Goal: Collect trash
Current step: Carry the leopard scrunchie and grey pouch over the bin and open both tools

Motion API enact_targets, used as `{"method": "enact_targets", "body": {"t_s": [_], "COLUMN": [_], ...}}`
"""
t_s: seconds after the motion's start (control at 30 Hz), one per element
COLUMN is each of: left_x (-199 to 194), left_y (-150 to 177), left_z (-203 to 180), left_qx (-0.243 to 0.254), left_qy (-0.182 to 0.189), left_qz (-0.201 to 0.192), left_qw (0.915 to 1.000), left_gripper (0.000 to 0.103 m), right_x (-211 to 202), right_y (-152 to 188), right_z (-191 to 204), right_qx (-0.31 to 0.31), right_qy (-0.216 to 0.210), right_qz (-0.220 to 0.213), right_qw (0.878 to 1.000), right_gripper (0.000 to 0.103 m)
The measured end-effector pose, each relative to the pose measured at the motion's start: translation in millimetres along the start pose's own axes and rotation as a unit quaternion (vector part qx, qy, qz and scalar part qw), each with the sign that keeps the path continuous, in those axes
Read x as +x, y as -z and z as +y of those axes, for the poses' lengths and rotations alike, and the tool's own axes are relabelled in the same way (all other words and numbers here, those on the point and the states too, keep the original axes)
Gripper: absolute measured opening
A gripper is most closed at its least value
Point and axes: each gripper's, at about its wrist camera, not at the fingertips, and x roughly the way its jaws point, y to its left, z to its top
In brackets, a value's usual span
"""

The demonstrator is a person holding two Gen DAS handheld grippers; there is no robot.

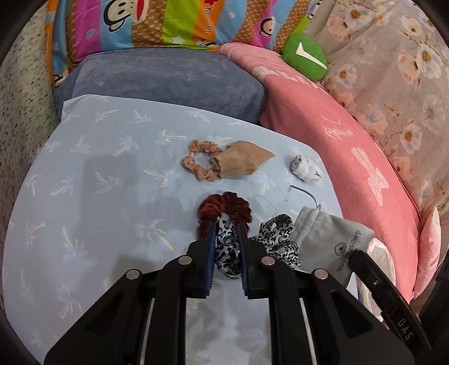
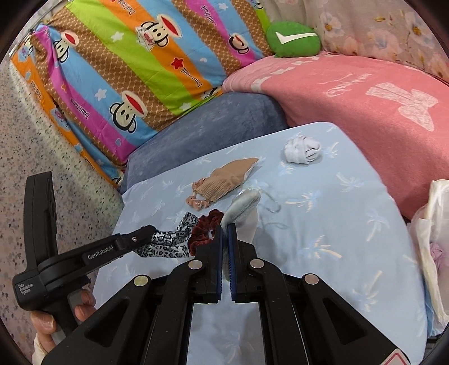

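Observation:
My left gripper [image 1: 227, 227] is shut on a black-and-white leopard-print scrunchie [image 1: 276, 238], which trails to its right over the light blue palm-print pillow [image 1: 98, 182]. The scrunchie also shows in the right wrist view [image 2: 171, 238]. A dark red velvet scrunchie [image 1: 224, 207] lies just beyond the left fingertips. My right gripper [image 2: 225, 227] is shut on the edge of a grey drawstring pouch [image 2: 241, 207], seen in the left wrist view [image 1: 331, 238] with its mouth lifted. Farther off lie a tan scrunchie [image 1: 197, 160], a beige stocking [image 1: 244, 158] and a white balled sock [image 1: 306, 167].
A grey-blue cushion [image 1: 162, 81], a striped monkey-print quilt [image 1: 157, 22], a pink blanket [image 1: 350, 146] and a green plush [image 1: 304, 57] ring the pillow. A white plastic bag [image 2: 435, 238] sits at the pillow's right edge. Speckled floor [image 2: 42, 140] lies to the left.

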Motion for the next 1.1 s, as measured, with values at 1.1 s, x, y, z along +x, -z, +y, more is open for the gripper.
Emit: {"method": "enact_targets", "body": {"t_s": [1.1], "left_x": [25], "left_y": [61], "left_z": [-199], "left_qx": [0.185], "left_qy": [0.047], "left_qz": [0.032], "left_qw": [0.9810], "left_gripper": [0.015], "right_x": [-123], "right_y": [15], "right_z": [-161], "right_qx": [0.116], "right_qy": [0.063], "right_qz": [-0.092], "right_qw": [0.987], "right_gripper": [0.004]}}
